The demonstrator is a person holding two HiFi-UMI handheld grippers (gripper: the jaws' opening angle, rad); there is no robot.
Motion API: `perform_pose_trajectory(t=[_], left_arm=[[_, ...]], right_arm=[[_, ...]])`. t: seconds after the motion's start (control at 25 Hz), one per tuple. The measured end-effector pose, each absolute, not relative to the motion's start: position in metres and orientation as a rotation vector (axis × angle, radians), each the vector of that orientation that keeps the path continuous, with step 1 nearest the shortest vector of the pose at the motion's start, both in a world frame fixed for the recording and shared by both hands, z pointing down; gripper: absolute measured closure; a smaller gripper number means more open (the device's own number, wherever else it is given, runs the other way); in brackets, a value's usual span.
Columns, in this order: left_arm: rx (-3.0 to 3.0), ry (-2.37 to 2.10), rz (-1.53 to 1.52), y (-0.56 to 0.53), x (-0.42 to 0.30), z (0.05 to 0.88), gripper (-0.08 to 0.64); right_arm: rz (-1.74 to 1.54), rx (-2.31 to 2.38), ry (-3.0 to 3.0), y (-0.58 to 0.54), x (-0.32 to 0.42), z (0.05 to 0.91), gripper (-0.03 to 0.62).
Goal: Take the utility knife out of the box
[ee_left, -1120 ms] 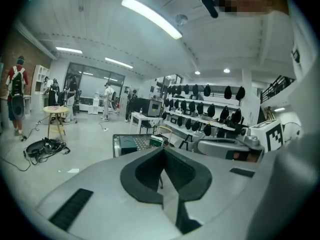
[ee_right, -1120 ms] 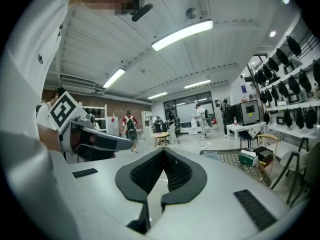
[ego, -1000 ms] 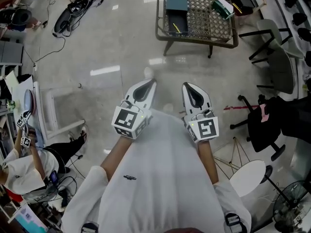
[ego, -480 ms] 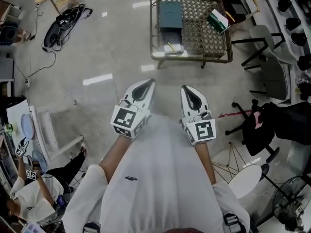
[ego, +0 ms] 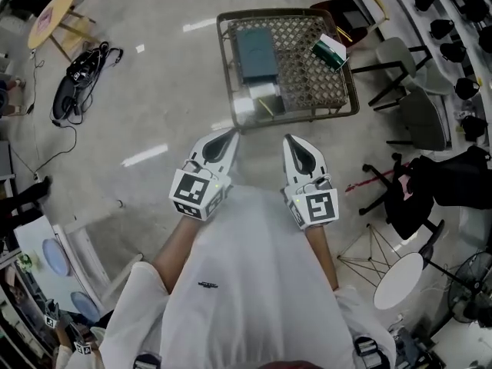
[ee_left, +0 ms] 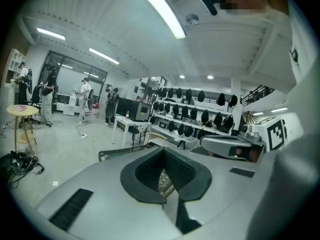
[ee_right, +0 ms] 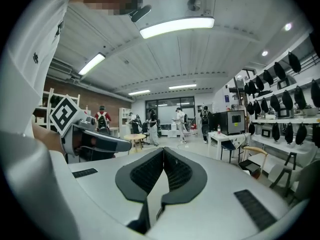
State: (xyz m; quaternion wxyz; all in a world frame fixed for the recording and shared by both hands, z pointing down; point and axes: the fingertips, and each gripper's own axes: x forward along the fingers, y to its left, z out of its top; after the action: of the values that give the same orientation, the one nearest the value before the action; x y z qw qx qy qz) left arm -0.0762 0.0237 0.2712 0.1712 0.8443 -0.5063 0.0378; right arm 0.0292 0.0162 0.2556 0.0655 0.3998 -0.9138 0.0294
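Outset only: left gripper [ego: 229, 135] and right gripper [ego: 294, 143] closed, empty, short of far table [ego: 224, 60]; box [ego: 256, 52] unreached, knife not yet out.

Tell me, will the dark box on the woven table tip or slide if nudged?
Likely stiff: the dark box has straight edges. It lies flat, so tipping seems unlikely. The woven table top may grip it somewhat.

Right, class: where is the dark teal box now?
Head view, top centre: the dark teal box lies on the wicker table's left half, left of a green-and-white carton.
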Motion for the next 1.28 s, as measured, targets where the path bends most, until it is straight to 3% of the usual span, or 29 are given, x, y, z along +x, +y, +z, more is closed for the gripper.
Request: perform_pose_trajectory(t=[0.88,1.28], left_arm=[[2.422,-1.288,0.130,-0.038,-0.128,0.300,0.558],[2.463,-1.177,0.324,-0.075,-0.096,0.336,0.558]], right_arm=[[0.164,1.264,-2.631,-0.045,-0.024,0.280,0.592],[0.208,1.292,-2.597,-0.073,-0.003,0.306,0.592]])
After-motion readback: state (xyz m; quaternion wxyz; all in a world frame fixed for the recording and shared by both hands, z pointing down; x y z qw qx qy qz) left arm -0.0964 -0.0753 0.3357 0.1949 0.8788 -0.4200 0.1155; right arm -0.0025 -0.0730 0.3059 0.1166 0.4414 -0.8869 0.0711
